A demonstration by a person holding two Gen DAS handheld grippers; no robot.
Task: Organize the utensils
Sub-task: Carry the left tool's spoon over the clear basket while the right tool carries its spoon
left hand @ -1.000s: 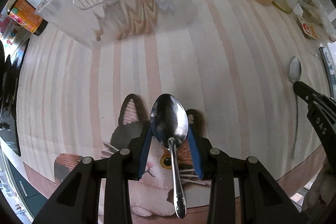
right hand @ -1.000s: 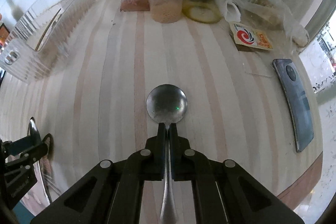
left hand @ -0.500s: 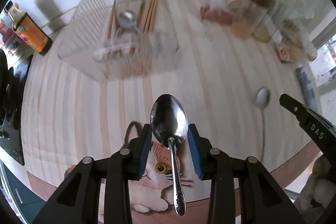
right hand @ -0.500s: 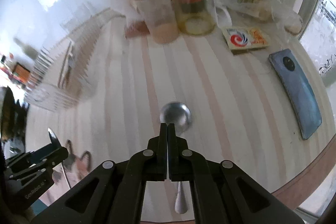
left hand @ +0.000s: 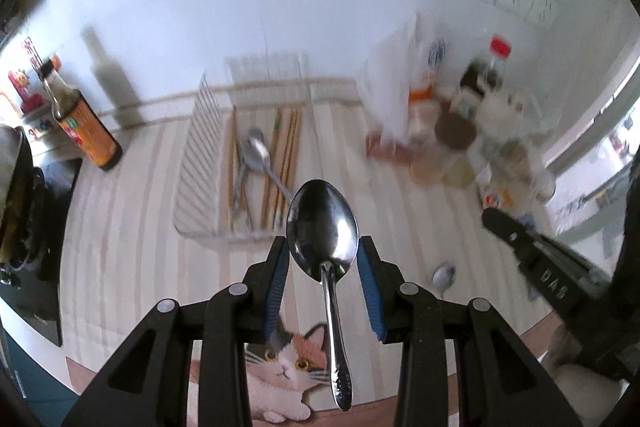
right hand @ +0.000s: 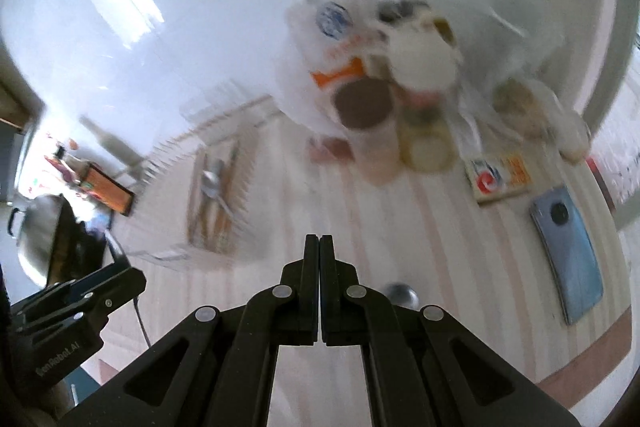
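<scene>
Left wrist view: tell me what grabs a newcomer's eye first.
The shiny spoon stands out, centre frame, its bowl gripped between the left gripper's blue pads above a cat picture on the table mat. Beyond it lies a clear tray holding chopsticks and another spoon, with a dark sauce bottle at far left. A second loose spoon lies on the table to the right.
</scene>
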